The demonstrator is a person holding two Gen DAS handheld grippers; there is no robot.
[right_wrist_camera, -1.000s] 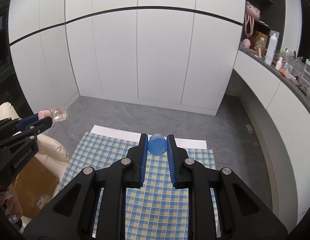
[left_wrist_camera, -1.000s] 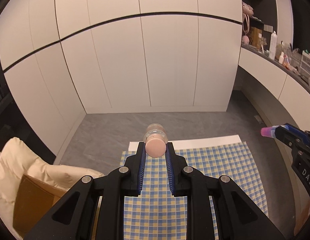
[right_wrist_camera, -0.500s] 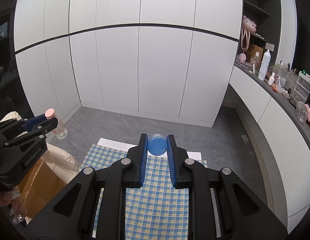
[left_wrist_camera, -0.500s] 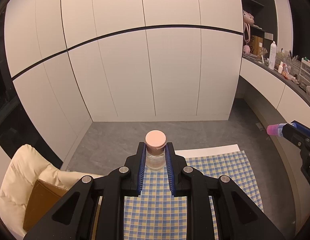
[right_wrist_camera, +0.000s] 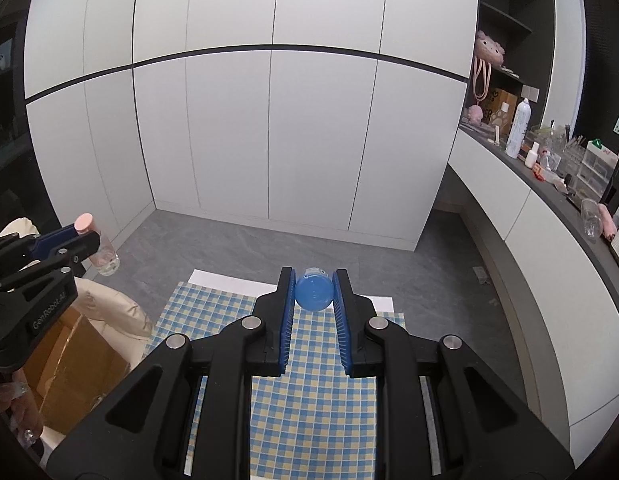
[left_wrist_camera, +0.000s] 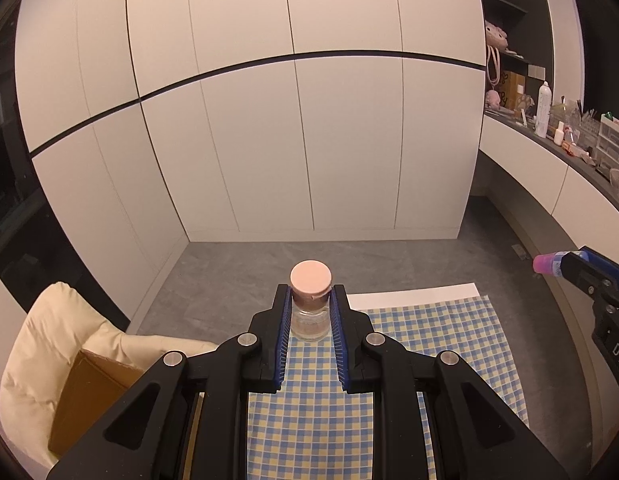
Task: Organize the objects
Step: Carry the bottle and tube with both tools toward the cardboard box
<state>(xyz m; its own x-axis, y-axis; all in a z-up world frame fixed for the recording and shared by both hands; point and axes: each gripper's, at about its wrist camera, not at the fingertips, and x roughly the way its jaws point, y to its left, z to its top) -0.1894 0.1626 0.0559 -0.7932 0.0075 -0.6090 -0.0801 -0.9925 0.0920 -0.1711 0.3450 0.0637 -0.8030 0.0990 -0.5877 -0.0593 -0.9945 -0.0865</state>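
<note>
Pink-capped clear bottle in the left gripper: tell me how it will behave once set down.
The pink-capped clear bottle looks nearly empty, so probably light. Tall and narrow, it may tip if nudged. On its side its round body would likely roll. The left gripper clamps its neck.

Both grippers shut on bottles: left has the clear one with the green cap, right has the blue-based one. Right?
Not quite. The cap on the left gripper's clear bottle is pink, not green; the left wrist view shows it. The right gripper is indeed shut on the blue-based bottle.

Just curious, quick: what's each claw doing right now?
Left gripper: shut on a small clear bottle with pink cap.
Right gripper: shut on a blue-bottomed bottle.
</note>
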